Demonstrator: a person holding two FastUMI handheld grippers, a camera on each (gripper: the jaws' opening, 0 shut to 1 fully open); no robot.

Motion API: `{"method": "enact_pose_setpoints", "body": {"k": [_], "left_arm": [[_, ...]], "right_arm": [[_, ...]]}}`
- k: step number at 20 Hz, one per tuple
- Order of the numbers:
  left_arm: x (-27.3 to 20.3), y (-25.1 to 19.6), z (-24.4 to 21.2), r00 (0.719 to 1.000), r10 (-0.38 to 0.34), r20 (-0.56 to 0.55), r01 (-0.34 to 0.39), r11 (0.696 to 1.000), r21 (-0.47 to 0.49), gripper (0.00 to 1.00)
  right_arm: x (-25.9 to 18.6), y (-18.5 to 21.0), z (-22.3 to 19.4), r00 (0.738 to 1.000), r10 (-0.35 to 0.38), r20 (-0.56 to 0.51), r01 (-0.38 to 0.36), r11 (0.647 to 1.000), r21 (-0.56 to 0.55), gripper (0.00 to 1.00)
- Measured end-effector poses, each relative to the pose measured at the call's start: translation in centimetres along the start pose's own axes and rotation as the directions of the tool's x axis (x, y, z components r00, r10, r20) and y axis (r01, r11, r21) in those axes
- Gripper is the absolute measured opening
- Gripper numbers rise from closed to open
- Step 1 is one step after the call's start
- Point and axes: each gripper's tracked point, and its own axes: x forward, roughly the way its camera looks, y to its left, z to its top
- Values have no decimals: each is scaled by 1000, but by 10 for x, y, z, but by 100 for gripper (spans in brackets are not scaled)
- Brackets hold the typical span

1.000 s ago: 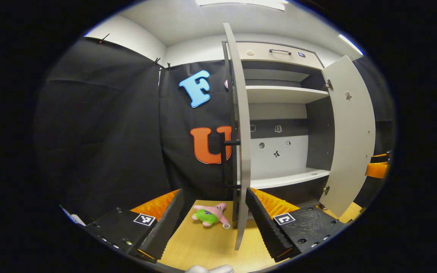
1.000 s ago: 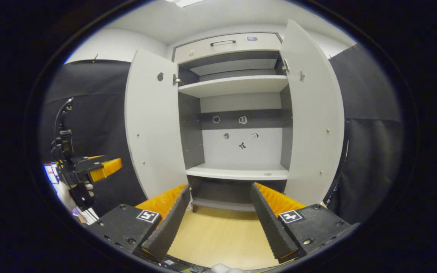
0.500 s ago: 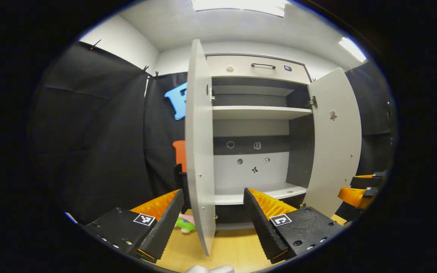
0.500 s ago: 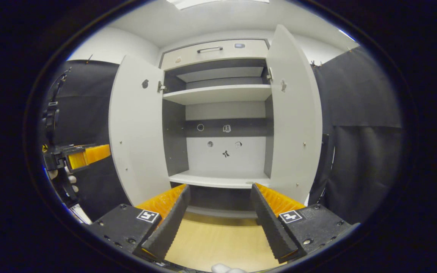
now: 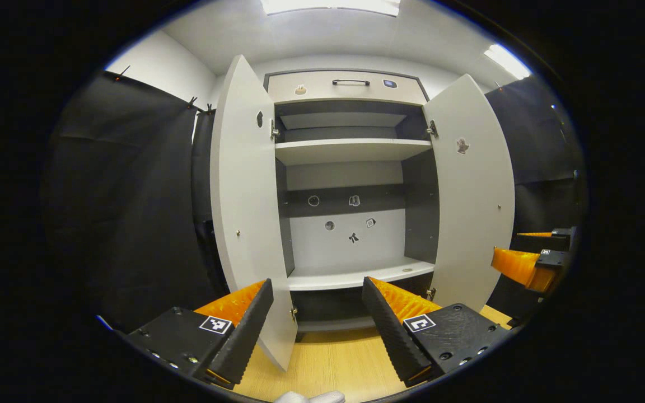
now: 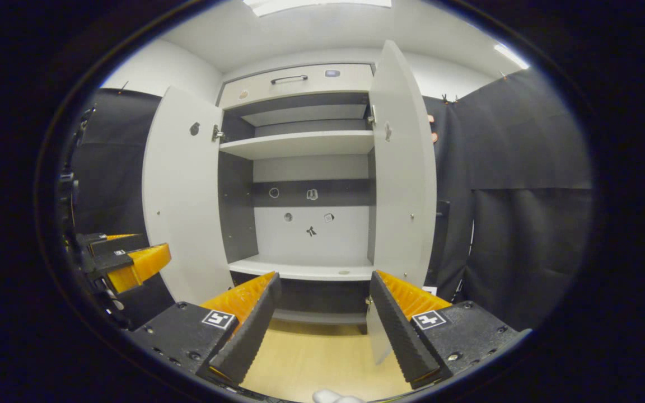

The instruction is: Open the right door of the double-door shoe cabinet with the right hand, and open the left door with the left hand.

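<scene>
The pale grey shoe cabinet stands with both doors swung out. In the left gripper view its left door [image 5: 244, 212] and right door [image 5: 473, 196] flank bare shelves [image 5: 350, 150]. My left gripper [image 5: 317, 324] is open in front of the cabinet, holding nothing, and the right gripper [image 5: 529, 263] shows at the far right edge. In the right gripper view the left door [image 6: 180, 190] and right door [image 6: 401, 184] frame the shelves [image 6: 300, 144]. My right gripper [image 6: 322, 324] is open and holds nothing. The left gripper [image 6: 126, 263] shows at the left.
A closed drawer [image 5: 345, 87] with a dark handle tops the cabinet. Small stickers dot the back panel [image 5: 350, 235]. Light wooden floor [image 5: 333, 364] lies before the cabinet. Black cloth [image 6: 524, 212] hangs on both sides.
The left gripper view has swung right, from edge-on at the left door to facing the cabinet; the plush toy has dropped out of sight. The right gripper view has drifted right.
</scene>
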Motion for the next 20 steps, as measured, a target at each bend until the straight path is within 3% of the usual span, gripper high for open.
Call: {"method": "enact_pose_setpoints", "body": {"k": [20], "left_arm": [[-17,0,-3,1000,2,21,-1,1000,-16,94]], "right_arm": [[-12,-1,-3,998,-56,6,56,998,-2,99]]}}
